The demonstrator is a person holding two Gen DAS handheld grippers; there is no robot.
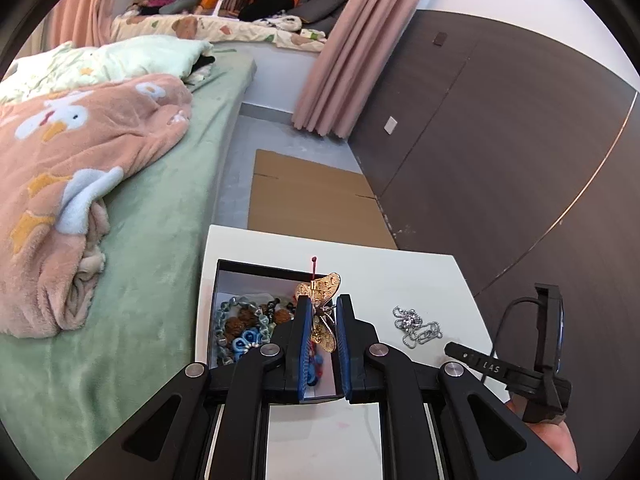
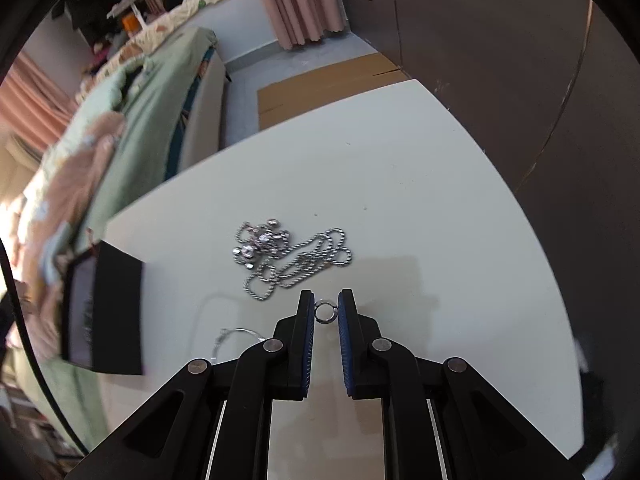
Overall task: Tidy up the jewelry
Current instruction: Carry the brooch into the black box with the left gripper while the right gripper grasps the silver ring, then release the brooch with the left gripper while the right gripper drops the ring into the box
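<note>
Left tongs (image 1: 323, 312) pinch gold butterfly piece (image 1: 322, 296) over part-filled box (image 1: 256, 272); right tongs (image 2: 325, 308) bracket small ring (image 2: 325, 312), not clearly clamped. Silver chain (image 2: 292, 256) left on worktop (image 2: 400, 168).

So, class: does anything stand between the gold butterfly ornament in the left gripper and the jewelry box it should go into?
Nothing visible does. The left gripper holds the gold butterfly ornament over the open jewelry box, whose top is uncovered; beaded bracelets already lie inside it. The silver chain lies off to the right on the white table.
</note>
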